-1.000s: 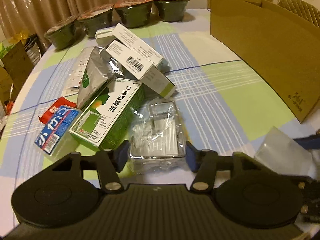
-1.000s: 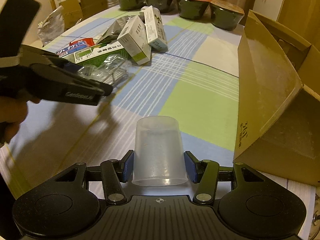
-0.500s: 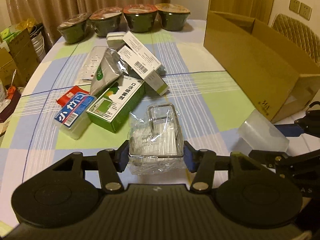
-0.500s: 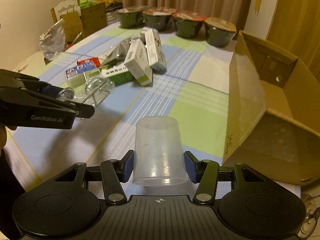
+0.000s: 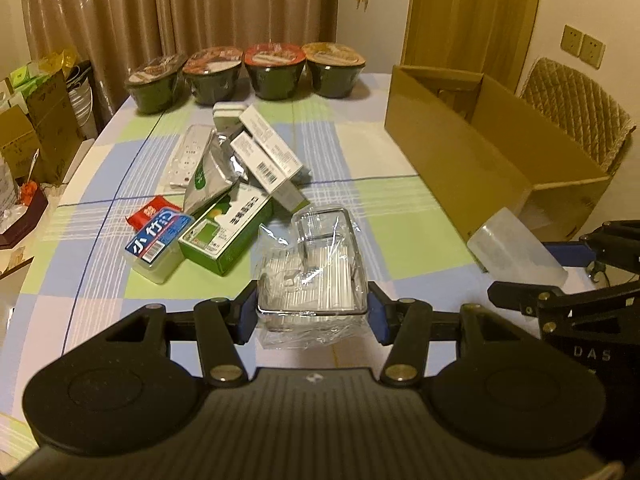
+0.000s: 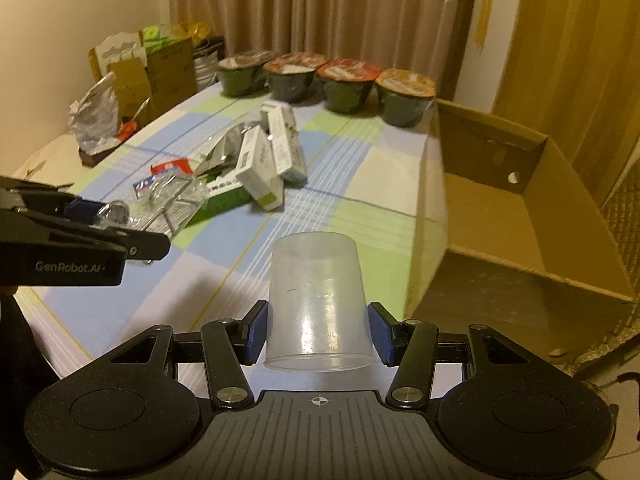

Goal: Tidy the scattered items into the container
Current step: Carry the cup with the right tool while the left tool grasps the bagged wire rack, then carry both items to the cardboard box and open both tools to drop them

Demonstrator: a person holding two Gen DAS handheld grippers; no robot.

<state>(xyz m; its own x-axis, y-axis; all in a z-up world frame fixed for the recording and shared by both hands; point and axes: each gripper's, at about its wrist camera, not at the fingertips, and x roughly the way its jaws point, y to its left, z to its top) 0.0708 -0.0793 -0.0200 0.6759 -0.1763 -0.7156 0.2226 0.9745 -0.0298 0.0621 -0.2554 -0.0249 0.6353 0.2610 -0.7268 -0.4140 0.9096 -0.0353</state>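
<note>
**Operator:** While I look along my left gripper (image 5: 312, 316), its blue pads (image 5: 245, 318) are pressed against both sides of a clear wrapped packet (image 5: 310, 276) with a wire frame inside, so the jaws are clamped on it. The packet is up off the checked tablecloth (image 5: 360, 152).

**Observer:** What lies beyond it?

**Operator:** Ahead and to the left of the claw sits the pile: a green box (image 5: 226, 236), a blue-labelled case (image 5: 158, 242) beside it, a silver pouch (image 5: 210, 172) and white barcode boxes (image 5: 266, 156) on top. Four noodle bowls (image 5: 274, 68) line the far edge. Ahead and to the right is the open cardboard box (image 5: 460, 160). Close on my right, the other gripper enters the view carrying a translucent cup (image 5: 516, 246).

**Observer:** And the right wrist view?

**Operator:** My right gripper (image 6: 318, 334) is closed on that translucent cup (image 6: 318, 304), pads on either wall near its rim; the cup's mouth faces the camera and its base points forward. The cardboard box (image 6: 520, 208) is just ahead and to the right of the claw, open top showing a bare inner floor. The cup is outside the box, over the tablecloth (image 6: 360, 220) near the box's wall.

**Observer:** Can you see the left one from there?

**Operator:** Yes, to the left of the claw, the left gripper (image 6: 132, 236) reaches in with the wrapped packet (image 6: 168, 204) between its fingers. The pile and the noodle bowls (image 6: 344, 84) lie further ahead.
</note>
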